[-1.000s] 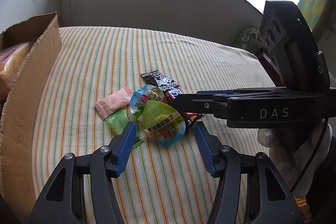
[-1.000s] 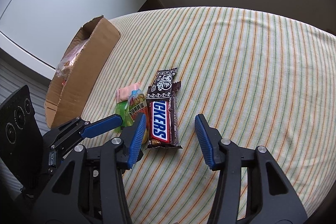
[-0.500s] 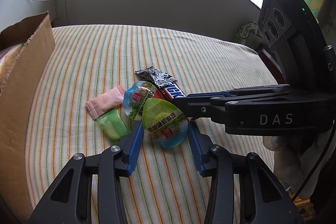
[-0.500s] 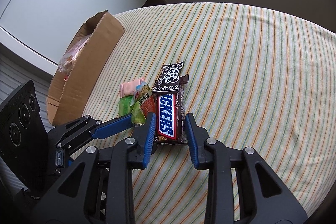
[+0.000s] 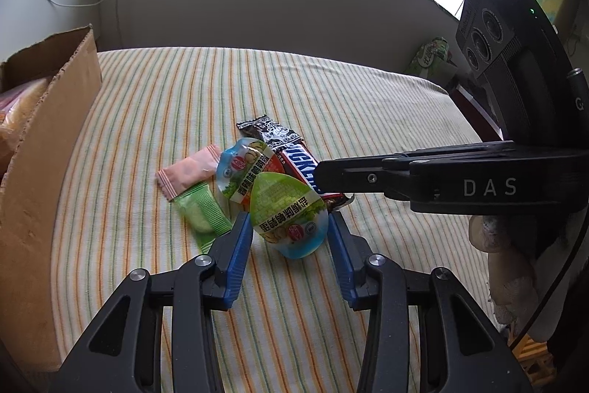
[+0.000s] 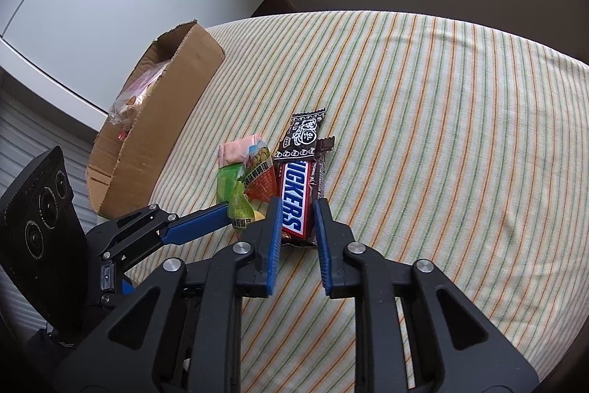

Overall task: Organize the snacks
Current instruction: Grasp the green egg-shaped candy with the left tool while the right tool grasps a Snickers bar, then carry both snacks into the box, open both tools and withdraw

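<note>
- we are pinching the green jelly cup (image 5: pixel 289 214) in the left gripper (image 5: pixel 291 227), mid-pile on the striped cloth (image 5: pixel 331 91).
- we are closing the right gripper (image 6: pixel 297 220) on the snickers bar (image 6: pixel 297 194); squeezing gently, lifting straight.

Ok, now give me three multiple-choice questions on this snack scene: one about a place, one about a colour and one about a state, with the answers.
1. In the left wrist view, on which side of the picture does the cardboard box stand?
A. right
B. left
C. centre

2. What colour is the small wrapper next to the green packet?
A. purple
B. white
C. pink

3. What is between the sides of the right tool?
A. the Snickers bar
B. the cardboard box
C. nothing

Answers:
1. B, its brown wall fills the left edge.
2. C, it is pale pink with striped ends.
3. A, the bar's near end sits in the tool while its jaws are closing.
</note>
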A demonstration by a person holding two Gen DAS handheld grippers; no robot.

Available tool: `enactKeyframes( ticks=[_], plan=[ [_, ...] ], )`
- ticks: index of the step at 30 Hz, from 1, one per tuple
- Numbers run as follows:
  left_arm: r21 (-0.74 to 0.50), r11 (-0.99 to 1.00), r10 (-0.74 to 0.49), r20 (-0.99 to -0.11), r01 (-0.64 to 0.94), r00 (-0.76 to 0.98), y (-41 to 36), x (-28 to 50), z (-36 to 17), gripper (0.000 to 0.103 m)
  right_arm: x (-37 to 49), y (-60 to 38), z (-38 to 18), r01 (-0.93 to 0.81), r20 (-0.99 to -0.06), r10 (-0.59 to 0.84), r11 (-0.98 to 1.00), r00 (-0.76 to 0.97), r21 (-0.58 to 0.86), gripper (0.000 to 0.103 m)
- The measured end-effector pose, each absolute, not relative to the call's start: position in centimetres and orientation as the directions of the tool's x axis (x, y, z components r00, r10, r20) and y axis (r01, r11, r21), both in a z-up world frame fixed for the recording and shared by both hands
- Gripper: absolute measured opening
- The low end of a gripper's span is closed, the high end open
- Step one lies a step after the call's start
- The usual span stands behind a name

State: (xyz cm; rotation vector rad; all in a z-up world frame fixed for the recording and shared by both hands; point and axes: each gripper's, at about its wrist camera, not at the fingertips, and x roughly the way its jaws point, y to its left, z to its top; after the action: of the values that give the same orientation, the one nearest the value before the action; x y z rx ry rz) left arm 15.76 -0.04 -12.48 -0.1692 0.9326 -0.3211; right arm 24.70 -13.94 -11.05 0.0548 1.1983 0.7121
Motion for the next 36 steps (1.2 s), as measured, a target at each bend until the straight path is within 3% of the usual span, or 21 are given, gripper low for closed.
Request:
enactKeyframes(
  ticks=[3, 13, 36],
  plan=[
    [-0.283, 0.940, -0.341, -0.758, 0.190, 0.556, 0.4, 15.3, -12.4, 0.040, 24.7, -12.9, -11.2, -0.489, -0.848, 0.496, 0.796, 0.187, 0.357, 0.031],
    [-0.298, 0.941, -0.335, -0.750, 0.162, 0.570, 2.4, 13.9, -12.0, 0.040, 24.6, -11.1, -12.1, -0.523, -0.895, 0.397, 0.817, 0.204, 0.244, 0.030],
    [-0.317, 0.935, -0.341, -0.671, 0.161, 0.658, 5.1, 10.4, -8.0, 0.040, 18.8, -12.8, -6.3, -0.536, -0.828, 0.465, 0.806, 0.312, 0.251, 0.030]
  ],
)
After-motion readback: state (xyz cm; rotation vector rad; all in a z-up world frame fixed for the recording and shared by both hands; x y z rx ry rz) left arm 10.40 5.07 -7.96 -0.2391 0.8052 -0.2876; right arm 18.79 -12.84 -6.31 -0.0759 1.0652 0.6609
